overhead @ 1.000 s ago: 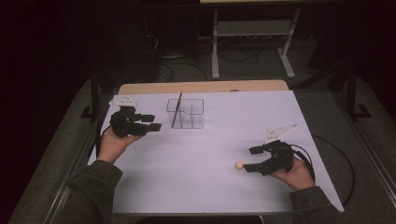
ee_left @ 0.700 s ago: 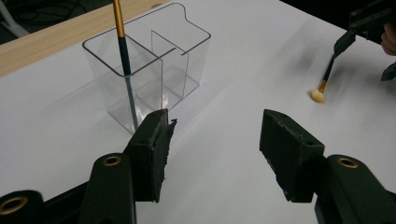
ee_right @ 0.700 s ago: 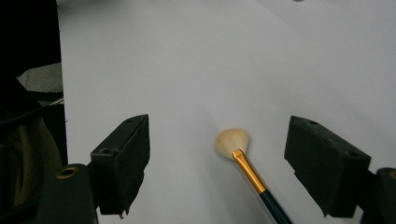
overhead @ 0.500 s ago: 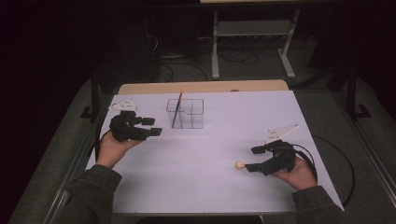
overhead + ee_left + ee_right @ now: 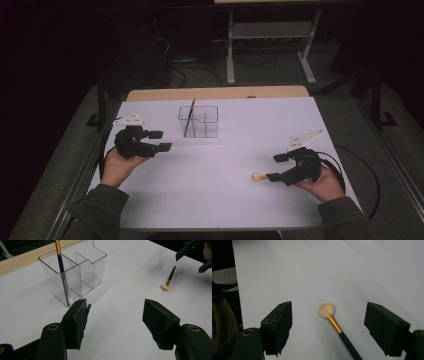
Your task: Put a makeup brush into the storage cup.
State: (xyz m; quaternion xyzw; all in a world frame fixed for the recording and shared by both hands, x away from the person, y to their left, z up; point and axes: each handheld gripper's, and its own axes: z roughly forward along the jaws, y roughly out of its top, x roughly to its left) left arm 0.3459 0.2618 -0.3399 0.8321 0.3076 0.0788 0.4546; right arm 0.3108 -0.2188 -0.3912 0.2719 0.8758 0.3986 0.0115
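Observation:
A clear plastic organiser (image 5: 199, 121) (image 5: 82, 270) stands at the back middle of the white table, with a dark-handled brush (image 5: 189, 117) (image 5: 62, 275) upright in its left compartment. A fan brush (image 5: 257, 177) (image 5: 334, 323) with tan bristles lies flat at the front right. My right gripper (image 5: 276, 167) (image 5: 329, 309) stands open with that brush's head between its jaws, pads apart from it. My left gripper (image 5: 159, 140) (image 5: 116, 306) is open to the left of the organiser. Its jaws have just been opening, with nothing between them.
A wooden strip (image 5: 215, 93) runs along the table's far edge. Beyond it, on the dark floor, are cables and a metal stand (image 5: 270, 35). The white sheet (image 5: 220, 200) stretches between the two hands.
The left gripper's jaws stand a little wider than before. Both hands and the fan brush have kept their places.

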